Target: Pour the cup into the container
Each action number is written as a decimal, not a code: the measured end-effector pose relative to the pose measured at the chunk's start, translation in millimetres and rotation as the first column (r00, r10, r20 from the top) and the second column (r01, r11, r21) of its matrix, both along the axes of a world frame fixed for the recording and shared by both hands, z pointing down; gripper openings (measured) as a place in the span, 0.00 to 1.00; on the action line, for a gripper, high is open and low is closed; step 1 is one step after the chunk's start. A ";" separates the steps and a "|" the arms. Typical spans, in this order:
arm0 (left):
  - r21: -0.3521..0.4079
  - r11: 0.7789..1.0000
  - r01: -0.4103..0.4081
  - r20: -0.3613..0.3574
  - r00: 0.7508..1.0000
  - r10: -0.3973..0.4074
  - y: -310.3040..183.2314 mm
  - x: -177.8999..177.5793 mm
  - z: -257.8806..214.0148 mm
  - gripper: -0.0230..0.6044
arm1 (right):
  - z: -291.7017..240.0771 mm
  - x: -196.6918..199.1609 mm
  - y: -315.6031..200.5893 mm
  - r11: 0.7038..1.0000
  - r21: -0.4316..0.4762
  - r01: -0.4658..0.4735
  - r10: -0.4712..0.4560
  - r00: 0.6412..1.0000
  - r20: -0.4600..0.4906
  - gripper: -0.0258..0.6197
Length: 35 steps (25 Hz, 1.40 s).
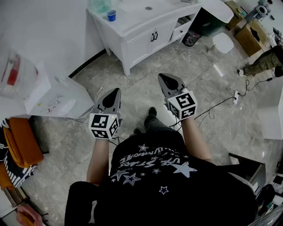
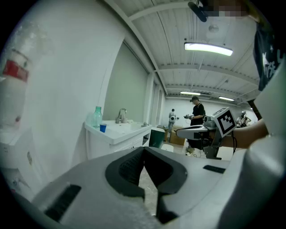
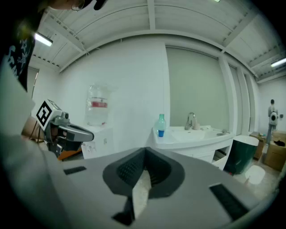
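Basically, grey marble-look floor (image 1: 132, 84) fills most of the head view. White vanity cabinet (image 1: 141, 42) w/ a sink and tap stands at the far side against the wall, well apart from both tools. The person holding the tools stands on the floor in a black star-print shirt (image 1: 154, 176). Another person (image 1: 263, 62) is off at the right edge. Water dispenser (image 1: 66, 99) w/ a big clear jug (image 1: 15, 73) on top sits to the wearer's left.

L gripper (image 1: 116, 91) is held out in front over bare floor. In the left gripper view its jaws are fully closed, tips meeting, nothing btwn them. R gripper (image 1: 162, 76) is alongside, a bit further fwd. In the right gripper view it's likewise closed tip to tip and empty; only floor shows thru the slot behind the pads. Both point roughly toward the vanity.

Green-tinted bottle (image 1: 99, 5) stands upright nr the vanity top's left corner. Small blue cup (image 1: 111, 15) stands upright just beside it on the same top, far from either gripper.
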<state>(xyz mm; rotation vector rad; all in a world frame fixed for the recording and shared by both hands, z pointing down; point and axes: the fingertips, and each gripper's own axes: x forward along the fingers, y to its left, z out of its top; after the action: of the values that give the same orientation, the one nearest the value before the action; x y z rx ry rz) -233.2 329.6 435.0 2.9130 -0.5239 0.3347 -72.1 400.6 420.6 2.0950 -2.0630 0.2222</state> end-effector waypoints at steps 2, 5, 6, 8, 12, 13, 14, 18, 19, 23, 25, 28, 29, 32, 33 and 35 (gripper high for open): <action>-0.002 1.000 0.005 0.000 1.000 -0.005 -2.7 -2.5 0.6 0.05 | -1.8 -1.7 -1.4 1.000 -0.002 -0.006 0.006 1.000 0.004 0.05; -0.009 1.000 0.025 0.000 1.000 -0.025 -7.8 -7.1 3.7 0.05 | -0.7 -5.0 -2.2 1.000 -0.006 -0.002 0.002 1.000 0.006 0.05; -0.014 0.999 0.031 0.001 1.000 -0.031 -8.4 -8.8 5.8 0.05 | 0.5 -6.8 -1.4 1.000 -0.007 0.003 -0.003 1.000 0.006 0.05; -0.027 0.999 0.037 0.002 0.999 -0.037 -7.6 -11.6 10.3 0.05 | 3.4 -9.7 1.6 1.000 -0.010 0.007 -0.007 1.000 0.005 0.05; -0.042 0.999 0.031 0.008 0.999 -0.031 -2.2 -15.1 16.4 0.05 | 6.2 -11.5 7.8 1.000 -0.011 -0.019 0.020 1.000 0.023 0.05; -0.044 0.999 0.027 0.009 1.000 -0.027 -0.6 -16.4 17.0 0.05 | 6.2 -11.8 9.1 1.000 -0.008 -0.030 0.030 0.999 0.034 0.05; -0.044 0.999 0.023 0.010 1.000 -0.022 0.6 -17.9 17.0 0.05 | 6.4 -11.3 10.5 0.999 -0.005 -0.043 0.044 0.998 0.046 0.05; -0.031 0.999 0.026 0.007 1.000 -0.026 -2.9 -23.3 13.1 0.05 | 5.4 -5.1 12.4 0.995 0.015 -0.096 0.095 0.992 0.083 0.05; -0.034 0.999 0.036 0.004 0.999 -0.036 -5.3 -24.9 12.7 0.05 | 4.1 -4.6 11.4 0.995 0.022 -0.098 0.096 0.991 0.089 0.05; -0.060 0.996 0.060 -0.007 0.998 -0.061 -12.3 -28.6 14.1 0.05 | -0.6 -6.5 1.0 0.996 0.055 -0.064 0.058 0.993 0.105 0.09; -0.059 0.996 0.066 0.000 0.998 -0.066 -16.9 -27.3 16.0 0.05 | -1.2 -4.8 -9.3 0.996 0.067 -0.054 0.047 0.993 0.106 0.14; -0.058 0.995 0.078 0.007 0.997 -0.078 -27.2 -21.0 19.5 0.05 | 2.7 2.0 -26.7 0.997 0.067 -0.039 0.031 0.993 0.117 0.29; -0.057 0.995 0.083 0.008 0.997 -0.082 -32.0 -17.8 20.3 0.05 | 5.1 6.2 -33.2 0.997 0.064 -0.034 0.026 0.993 0.118 0.32; -0.047 0.993 0.108 0.017 0.994 -0.108 -53.8 -7.9 21.3 0.05 | 11.3 18.9 -60.1 0.999 0.051 0.000 -0.007 0.992 0.127 0.37; -0.047 0.991 0.122 0.022 0.992 -0.121 -62.6 -4.2 22.0 0.05 | 12.3 22.8 -71.1 0.999 0.047 0.018 -0.024 0.991 0.130 0.37; -0.055 0.987 0.152 0.029 0.988 -0.151 -80.0 3.5 23.5 0.05 | 12.8 30.8 -96.0 0.998 0.042 0.056 -0.061 0.990 0.129 0.39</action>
<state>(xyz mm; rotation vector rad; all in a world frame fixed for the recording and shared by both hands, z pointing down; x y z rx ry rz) -229.6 249.6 458.4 2.7964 -0.7225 0.3584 -41.4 304.6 433.4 2.0902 -2.2155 0.3206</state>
